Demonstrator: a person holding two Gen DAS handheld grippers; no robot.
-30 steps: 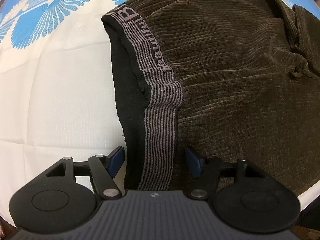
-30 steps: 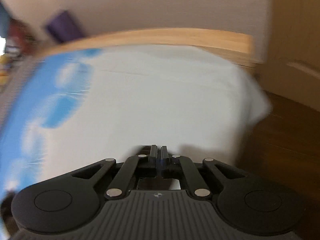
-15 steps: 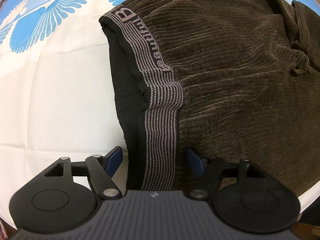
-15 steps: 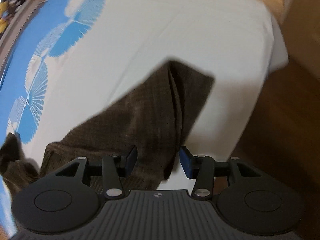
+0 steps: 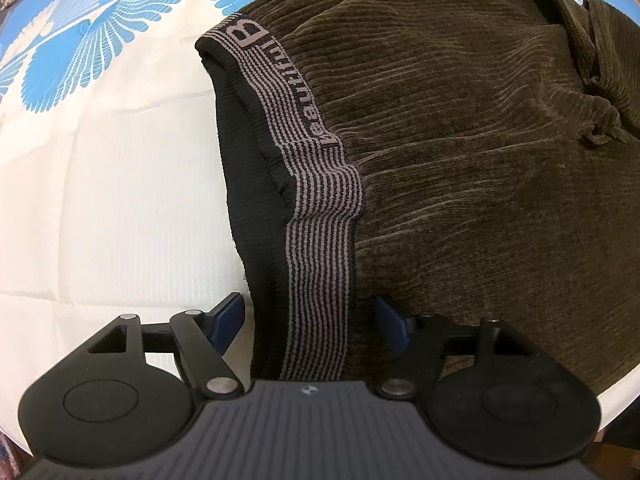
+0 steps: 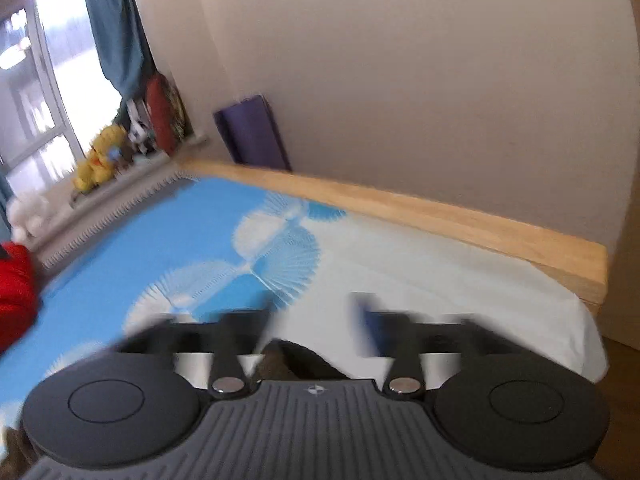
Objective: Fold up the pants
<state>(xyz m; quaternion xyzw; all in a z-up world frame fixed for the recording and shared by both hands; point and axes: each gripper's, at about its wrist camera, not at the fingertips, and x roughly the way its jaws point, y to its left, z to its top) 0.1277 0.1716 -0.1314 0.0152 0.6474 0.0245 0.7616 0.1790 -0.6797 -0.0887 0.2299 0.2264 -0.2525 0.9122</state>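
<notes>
Pants (image 5: 460, 168) on bedsheet (image 5: 100, 200) | left hand-held gripper (image 5: 310, 320) wide, straddling waistband (image 5: 320, 216) | right hand-held gripper (image 6: 316, 320) opening, empty

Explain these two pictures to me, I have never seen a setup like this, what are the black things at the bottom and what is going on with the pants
No robot here: a person carries one hand-held gripper per hand, each with a camera looking along its fingers. The left hand-held gripper looks down on brown corduroy pants lying on a bed sheet; it stands open around the striped waistband, not pinching it. The right hand-held gripper view is blurred and looks across the bed toward a wooden bed frame. Its jaws have just been opening, and they hold nothing; a bit of brown cloth shows below them.
</notes>
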